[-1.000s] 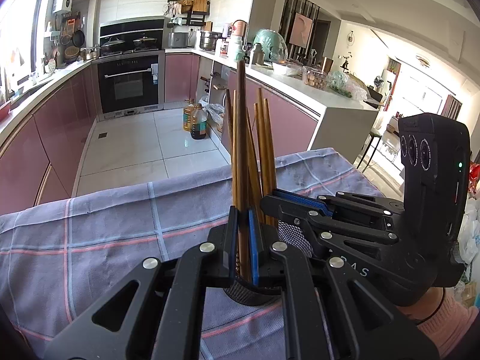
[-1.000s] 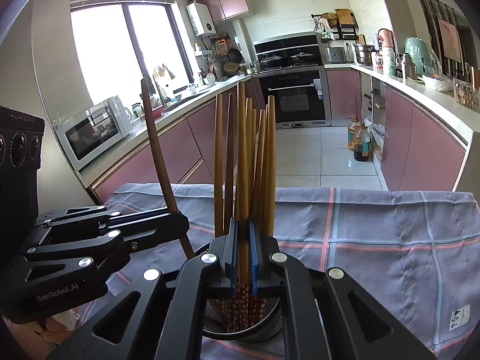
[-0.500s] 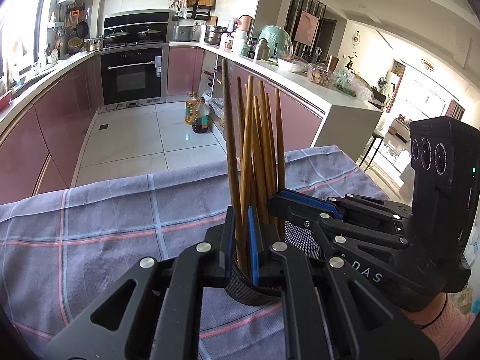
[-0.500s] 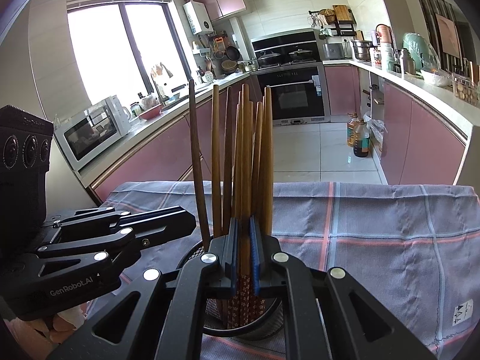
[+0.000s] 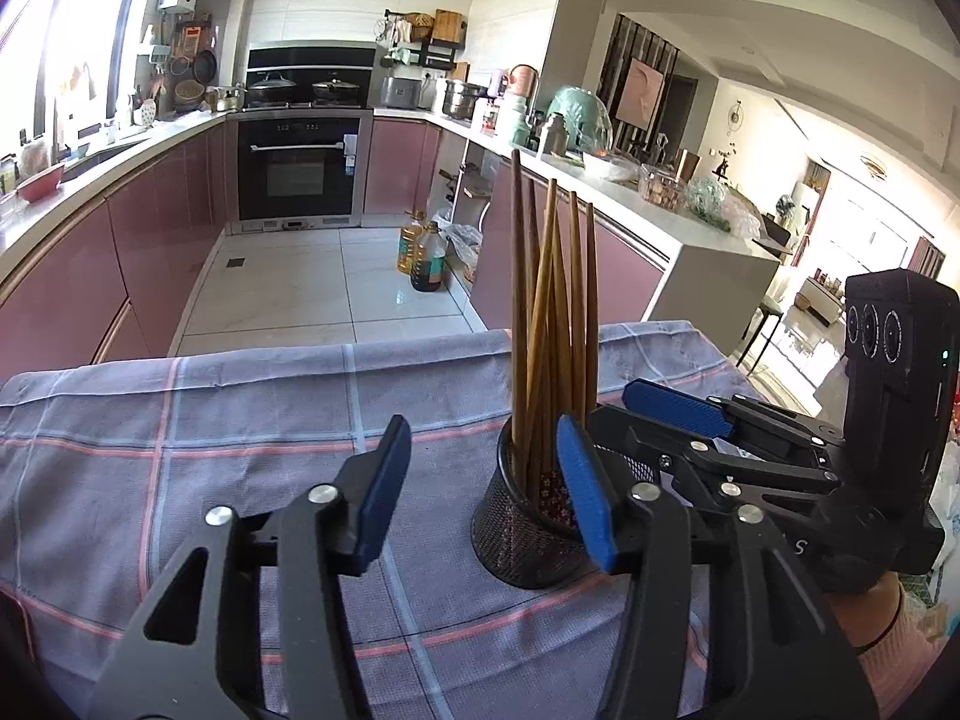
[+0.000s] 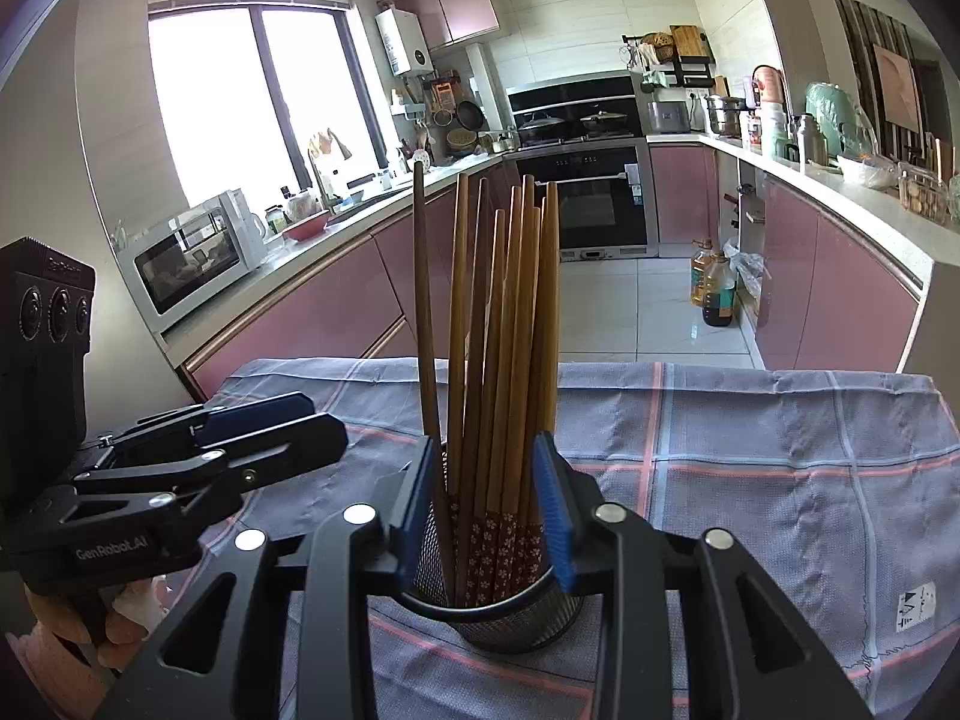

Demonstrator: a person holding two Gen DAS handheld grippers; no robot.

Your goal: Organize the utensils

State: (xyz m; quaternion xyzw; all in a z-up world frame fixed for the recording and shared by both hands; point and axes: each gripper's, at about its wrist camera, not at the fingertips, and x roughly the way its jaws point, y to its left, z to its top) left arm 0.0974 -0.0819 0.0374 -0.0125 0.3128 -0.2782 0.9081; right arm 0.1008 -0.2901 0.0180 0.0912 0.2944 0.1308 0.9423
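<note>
Left wrist view: left tool (image 5: 483,486) opening, nothing between pads, over checked cloth (image 5: 180,420) on surface. Mesh holder (image 5: 522,534) with chopsticks (image 5: 552,324) upright, toward surface's right edge, just beside right pad. Right tool (image 5: 666,414) opening beside holder.

Right wrist view: right tool (image 6: 489,504) opening, pads flank chopsticks (image 6: 498,330) above holder (image 6: 498,612), not pressing.

Bunch of wooden chopsticks (image 6: 510,360) standing upright, fanned a bit, in a black mesh cup (image 6: 498,612) on the checked cloth. Floral-patterned ends down. They rise between the right claw's (image 6: 489,504) opening jaws, untouched; the cup sits right of the left claw (image 5: 480,480).
</note>
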